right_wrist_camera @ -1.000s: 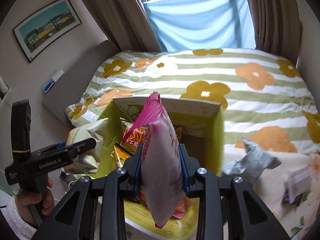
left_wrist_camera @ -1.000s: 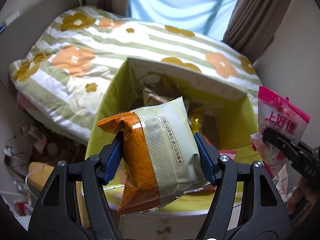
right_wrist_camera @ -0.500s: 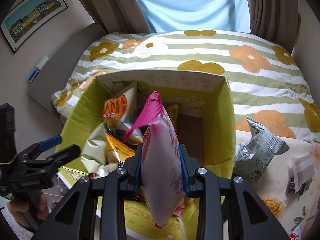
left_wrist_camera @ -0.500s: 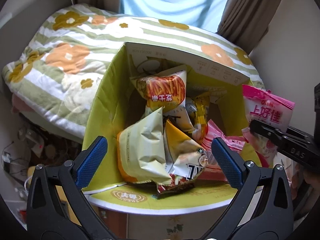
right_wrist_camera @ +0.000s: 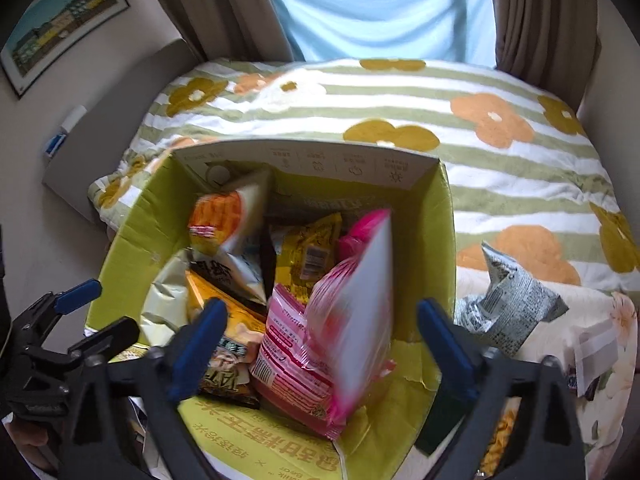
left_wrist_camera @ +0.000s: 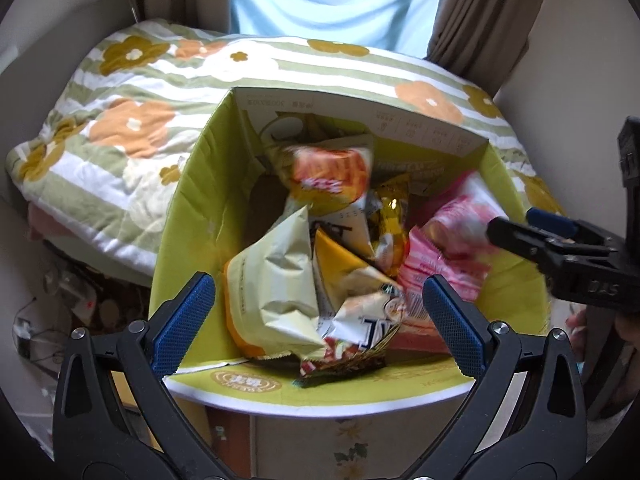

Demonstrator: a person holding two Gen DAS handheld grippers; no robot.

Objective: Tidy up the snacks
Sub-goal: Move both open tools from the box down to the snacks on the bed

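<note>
A yellow-green cardboard box (left_wrist_camera: 192, 216) (right_wrist_camera: 436, 248) stands against the bed, full of several snack bags. My left gripper (left_wrist_camera: 316, 320) is open and empty above its near edge; the cream-and-orange bag (left_wrist_camera: 272, 280) lies in the box below it. My right gripper (right_wrist_camera: 320, 344) is open; the pink bag (right_wrist_camera: 352, 304), blurred, drops between its fingers into the box. It shows as a pink blur in the left wrist view (left_wrist_camera: 456, 224). The right gripper (left_wrist_camera: 532, 232) also shows there at the box's right side, and the left gripper (right_wrist_camera: 92, 312) shows in the right wrist view.
A bed with a green-striped flower quilt (right_wrist_camera: 400, 100) lies behind the box. A grey-white snack bag (right_wrist_camera: 508, 304) lies on the bedding right of the box, with other packets (right_wrist_camera: 592, 360) near it. Clutter and cables (left_wrist_camera: 60, 292) are on the floor at left.
My left gripper let go of the cream-and-orange bag, which now lies in the box. My right gripper has just opened and the pink bag is falling into the box.
</note>
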